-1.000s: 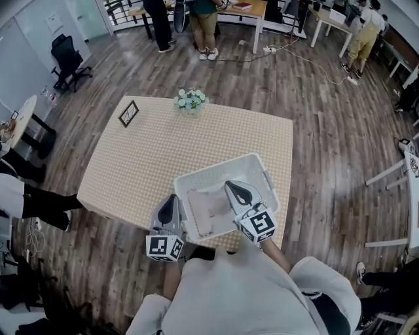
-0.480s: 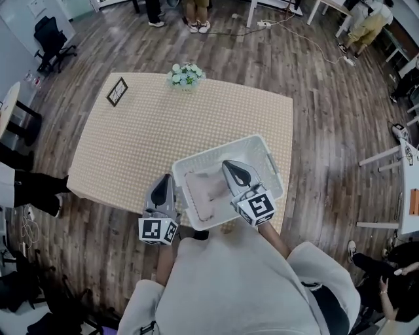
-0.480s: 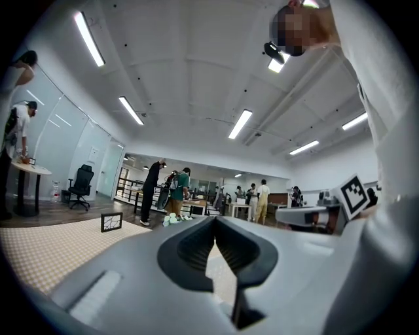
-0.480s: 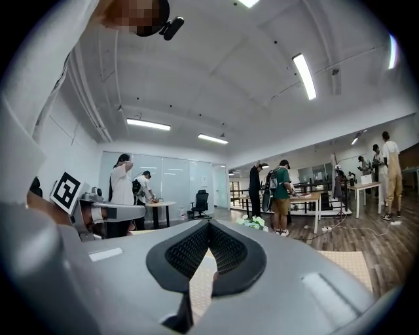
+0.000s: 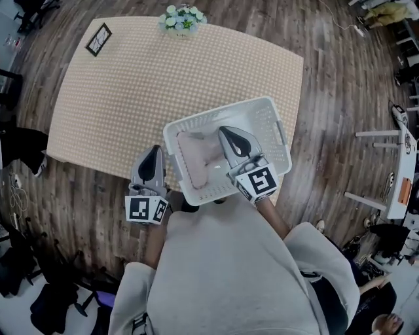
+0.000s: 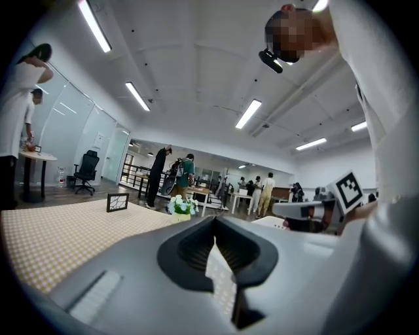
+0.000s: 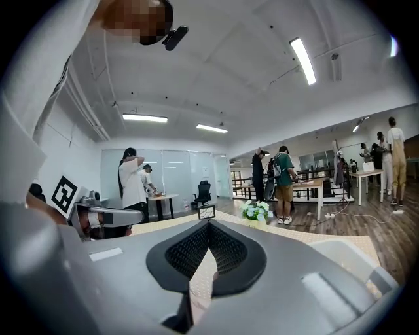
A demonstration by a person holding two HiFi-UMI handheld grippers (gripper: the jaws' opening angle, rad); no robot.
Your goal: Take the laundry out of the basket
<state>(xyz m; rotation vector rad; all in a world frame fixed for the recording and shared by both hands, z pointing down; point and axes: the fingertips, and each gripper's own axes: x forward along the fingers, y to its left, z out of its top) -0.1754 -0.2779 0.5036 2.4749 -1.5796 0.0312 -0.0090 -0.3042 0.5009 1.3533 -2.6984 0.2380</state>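
The white plastic basket stands on the checked table at its near right edge. Pale pink laundry lies folded inside it. My right gripper hovers over the basket's middle, above the laundry, shut and empty. My left gripper is outside the basket, just left of its wall near the table's front edge, also shut with nothing in it. Both gripper views look level across the table: the left gripper and the right gripper show closed tips, and the basket's rim appears low at the right.
A pot of flowers and a small picture frame stand at the table's far edge. Wooden floor surrounds the table. White furniture stands to the right, dark bags at the left. Several people stand at desks far behind.
The head view has tipped further down, so table and basket sit higher in the picture. Both grippers keep their places relative to the basket and stay shut.
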